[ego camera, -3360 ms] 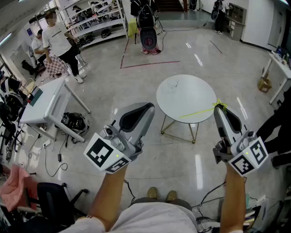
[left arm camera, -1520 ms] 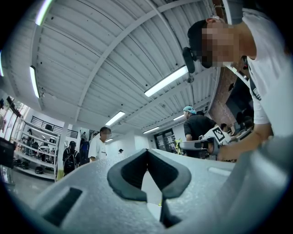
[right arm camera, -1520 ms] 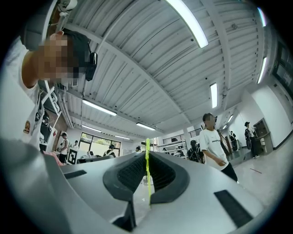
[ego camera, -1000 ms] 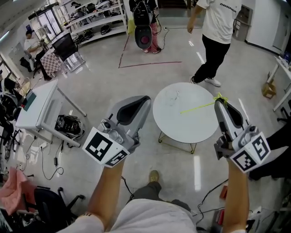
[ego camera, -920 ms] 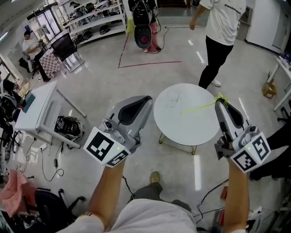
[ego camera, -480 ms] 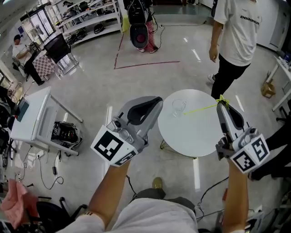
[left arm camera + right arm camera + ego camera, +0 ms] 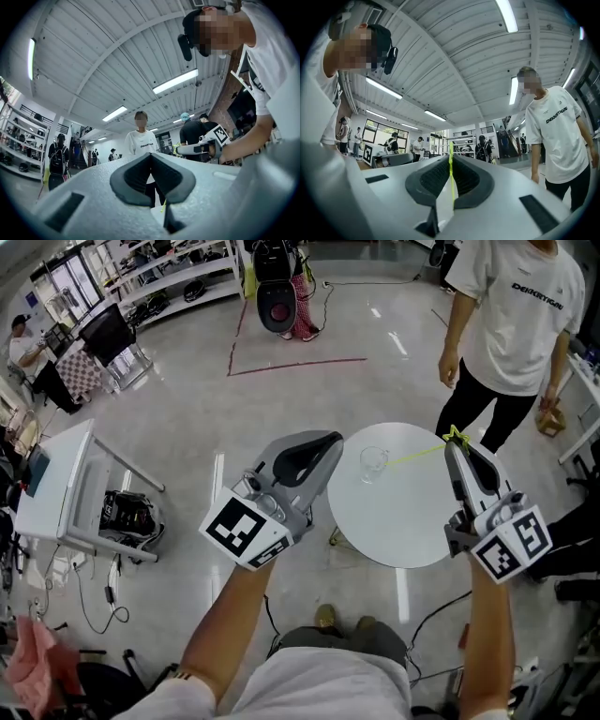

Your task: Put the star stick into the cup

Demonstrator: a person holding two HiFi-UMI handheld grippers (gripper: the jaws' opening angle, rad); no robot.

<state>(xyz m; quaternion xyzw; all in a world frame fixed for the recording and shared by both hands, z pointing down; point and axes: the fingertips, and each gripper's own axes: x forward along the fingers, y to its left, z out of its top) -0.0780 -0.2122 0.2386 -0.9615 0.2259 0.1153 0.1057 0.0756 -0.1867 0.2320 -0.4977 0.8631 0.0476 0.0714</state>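
A clear glass cup (image 7: 372,463) stands on the far left part of a round white table (image 7: 403,521). My right gripper (image 7: 454,444) is held over the table's right edge, shut on a thin yellow star stick (image 7: 417,455). The star end is at the jaws and the shaft reaches left toward the cup, its tip just short of the rim. In the right gripper view the stick (image 7: 451,180) runs upright between the closed pads. My left gripper (image 7: 330,439) hangs just left of the table with its jaws together and nothing in them.
A person in a white T-shirt and black trousers (image 7: 511,324) stands just beyond the table's far right side. On the left are a white desk (image 7: 56,474), a black bag (image 7: 127,512) and cables on the floor. Shelves (image 7: 141,277) line the back.
The table and cup have come nearer. The person has walked round to the table's far right. My left gripper has shifted right toward the table. The right gripper holds the stick as before.
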